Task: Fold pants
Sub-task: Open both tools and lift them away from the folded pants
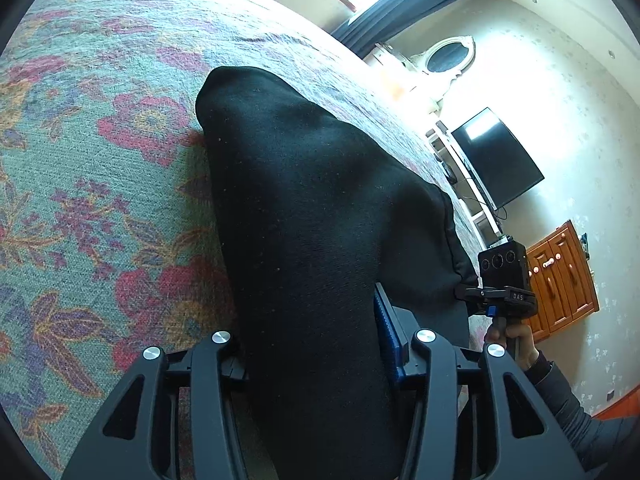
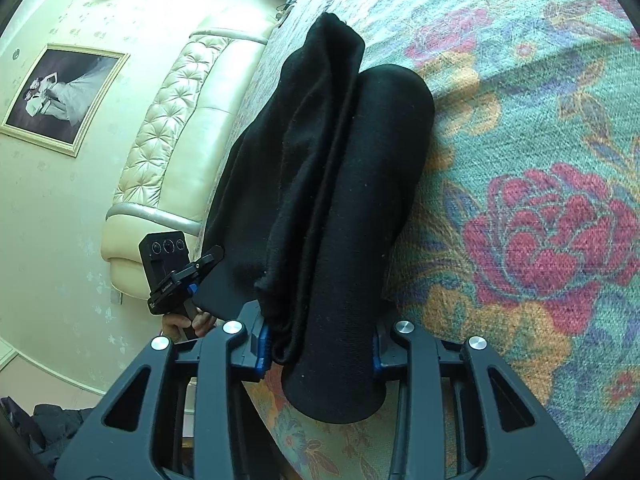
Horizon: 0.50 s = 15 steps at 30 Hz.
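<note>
**Two wrist cameras, one bed**

Each fisheye rides its gripper, angled down, close over black pants [image 1: 320, 208] on a floral bedspread [image 1: 100, 160]. The left view faces a television wall; the right, a headboard [image 2: 168, 140]. Both share pants and bedspread.

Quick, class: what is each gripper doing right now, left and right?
Left gripper: black pants lie between its jaws; grip cannot be told.
Right gripper: closed on the folded black pants, on the floral bedspread.
</note>
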Motion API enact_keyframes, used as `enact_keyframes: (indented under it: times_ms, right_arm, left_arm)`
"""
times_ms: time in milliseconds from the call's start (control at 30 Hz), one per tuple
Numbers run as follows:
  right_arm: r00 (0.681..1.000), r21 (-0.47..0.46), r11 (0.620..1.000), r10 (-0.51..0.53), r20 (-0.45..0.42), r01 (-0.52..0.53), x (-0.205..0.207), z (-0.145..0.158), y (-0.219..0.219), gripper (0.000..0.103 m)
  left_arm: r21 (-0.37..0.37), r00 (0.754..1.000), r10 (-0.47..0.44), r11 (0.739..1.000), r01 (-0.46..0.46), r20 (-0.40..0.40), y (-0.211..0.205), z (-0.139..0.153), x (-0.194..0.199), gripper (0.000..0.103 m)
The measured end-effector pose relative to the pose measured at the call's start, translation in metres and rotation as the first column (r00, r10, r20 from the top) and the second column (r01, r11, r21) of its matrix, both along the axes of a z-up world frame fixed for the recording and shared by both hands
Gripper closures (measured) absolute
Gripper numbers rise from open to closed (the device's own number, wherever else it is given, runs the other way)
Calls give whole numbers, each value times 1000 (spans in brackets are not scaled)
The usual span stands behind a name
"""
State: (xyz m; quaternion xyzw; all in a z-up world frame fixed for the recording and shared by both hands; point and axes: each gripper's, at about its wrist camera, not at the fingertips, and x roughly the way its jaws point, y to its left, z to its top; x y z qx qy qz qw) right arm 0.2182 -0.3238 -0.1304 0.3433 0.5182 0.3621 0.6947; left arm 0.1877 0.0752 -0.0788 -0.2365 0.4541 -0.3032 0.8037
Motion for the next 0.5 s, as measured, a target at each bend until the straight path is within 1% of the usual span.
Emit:
enact_keyframes:
  times_ms: [33, 67, 100, 133, 167, 200, 300, 333, 400, 467, 500]
  right_arm:
    - [1000, 9, 1000, -3, 0, 3, 0, -1, 0, 68]
    - [1000, 25, 1000, -3, -2, 3, 1, -1, 0, 66]
    - [1000, 37, 999, -5, -3, 5, 1, -1, -1, 63]
    - [1000, 41, 999, -12, -4, 12, 0, 0, -3, 62]
    - [1000, 47, 999, -20, -5, 20, -2, 1, -5, 58]
    - [1000, 58, 998, -29, -7, 29, -3, 2, -11, 54]
    - [997, 71, 994, -79, -22, 81, -13, 2, -29, 51]
    - [995, 68, 993, -98, -22, 99, -18, 2, -35, 50]
    - [989, 40, 989, -144, -23, 145, -29, 5, -45, 47]
    - [979, -12, 979, -204, -21, 203, -42, 8, -52, 46]
    - [969, -50, 968, -247, -16, 246, -49, 11, -55, 45]
  left_arm:
    - [4, 1000, 3, 1000, -3, 4, 2, 0, -3, 52]
    - [13, 1000, 8, 1000, -8, 9, 2, 1, -1, 47]
    - [28, 1000, 17, 999, -18, 20, 4, 3, -4, 40]
    - [43, 999, 27, 999, -29, 34, 7, 4, -9, 37]
    - [54, 998, 33, 998, -35, 45, 8, 5, -13, 34]
    - [65, 998, 36, 997, -40, 53, 9, 6, -17, 32]
    - [98, 994, 72, 992, -79, 77, 19, 7, -29, 26]
    - [104, 993, 87, 990, -95, 81, 21, 7, -32, 25]
    - [118, 988, 121, 984, -132, 93, 26, 10, -42, 24]
    - [147, 981, 155, 974, -172, 120, 29, 14, -53, 23]
    - [163, 977, 166, 969, -187, 133, 27, 17, -57, 23]
